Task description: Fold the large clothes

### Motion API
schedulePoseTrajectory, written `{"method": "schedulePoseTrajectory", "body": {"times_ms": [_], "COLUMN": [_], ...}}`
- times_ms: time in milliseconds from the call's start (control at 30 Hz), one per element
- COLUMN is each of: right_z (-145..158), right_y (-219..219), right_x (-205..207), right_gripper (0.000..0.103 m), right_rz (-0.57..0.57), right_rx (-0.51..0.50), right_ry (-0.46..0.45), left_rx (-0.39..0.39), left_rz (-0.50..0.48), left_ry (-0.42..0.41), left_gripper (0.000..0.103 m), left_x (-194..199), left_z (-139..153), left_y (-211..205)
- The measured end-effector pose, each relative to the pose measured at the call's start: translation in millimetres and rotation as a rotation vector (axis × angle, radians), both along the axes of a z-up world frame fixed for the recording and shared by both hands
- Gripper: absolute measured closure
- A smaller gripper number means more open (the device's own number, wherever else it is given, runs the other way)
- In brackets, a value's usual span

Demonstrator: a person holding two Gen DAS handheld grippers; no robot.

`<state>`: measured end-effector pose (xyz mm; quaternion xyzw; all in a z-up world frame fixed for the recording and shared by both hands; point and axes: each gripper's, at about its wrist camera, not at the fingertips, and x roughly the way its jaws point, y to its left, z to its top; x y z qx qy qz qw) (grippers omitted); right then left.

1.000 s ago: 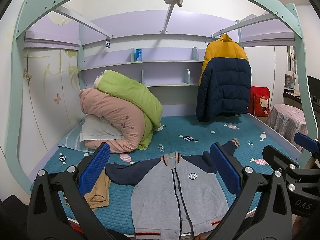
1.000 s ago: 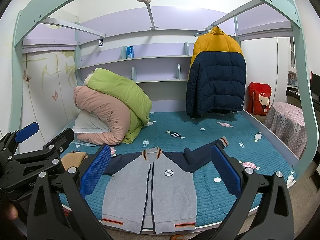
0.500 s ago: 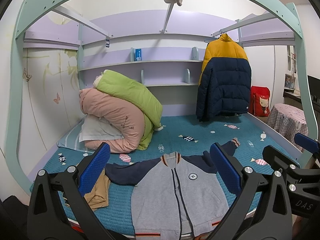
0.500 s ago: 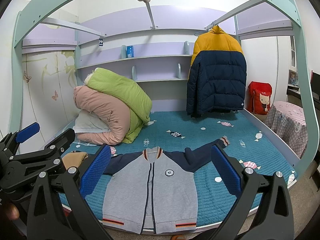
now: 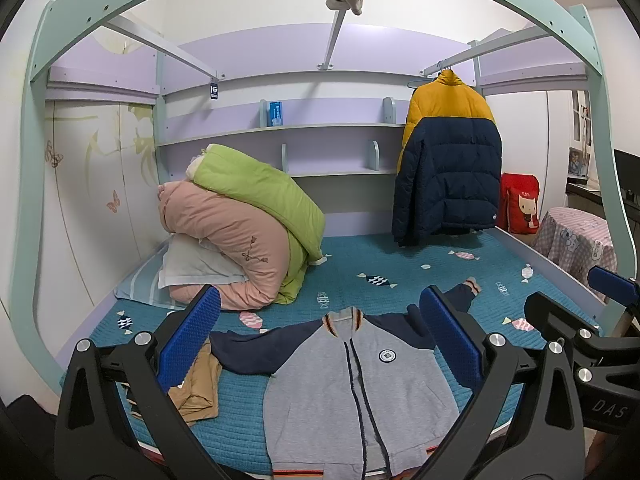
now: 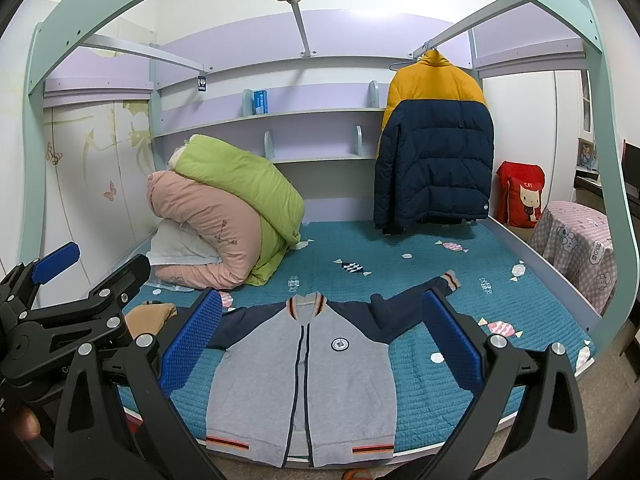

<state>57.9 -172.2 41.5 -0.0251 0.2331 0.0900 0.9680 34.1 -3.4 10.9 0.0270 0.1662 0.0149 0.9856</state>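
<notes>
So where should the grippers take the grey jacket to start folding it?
Probably at the sleeves. The jacket lies flat, front up, sleeves spread, hem at the near bed edge. Right gripper could pinch the cuff from above; the other sleeve end lies hidden behind the left gripper.

A grey zip-front jacket with navy sleeves (image 6: 304, 384) carries orange-and-dark stripes on its collar, cuffs and hem, and a small round navy-and-white badge on the chest. It lies on a teal quilted bedspread (image 6: 400, 252) printed with pink-and-white candies and small striped fish. At the near left sits a tan folded garment (image 5: 200, 390). Far left, a lime-green duvet (image 6: 240, 188) tops a salmon-pink duvet with a small embroidered sprig (image 6: 200, 224) and a white pillow (image 6: 180, 250). Far right hangs a puffer coat, mustard yellow above and navy below (image 6: 434, 152). Beyond it stand a red bag with a cartoon cat (image 6: 520, 194) and a pink-and-white checked cloth with bear prints (image 6: 576, 248). The bed frame is mint green (image 6: 60, 40), with lilac shelving (image 6: 320, 120). The blue fingertips (image 6: 190, 344) are dimpled on black arms.
</notes>
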Motion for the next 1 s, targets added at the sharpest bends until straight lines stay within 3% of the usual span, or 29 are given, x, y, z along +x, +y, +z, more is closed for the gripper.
{"method": "schedulePoseTrajectory", "body": {"times_ms": [667,833,1000], "right_z": [-1,-19,-63], "right_y": [11,25,45], "right_x": [-21,-2,42], "right_gripper": [0.007,0.007,0.007], "right_rz": [0.064,0.109,0.156], "right_rx": [0.017,0.003,-0.034], "right_ry": [-0.013,0.032,0.117], "left_rx": [-0.007,-0.043,-0.104], "left_rz": [0.036,0.048,0.045], "left_ry": [-0.020,0.052,0.142], "left_gripper": [0.003,0.003,0.004], "left_x": [-35,-16,36], "left_z": [-6,-28,-76], "left_y": [19,35,58]}}
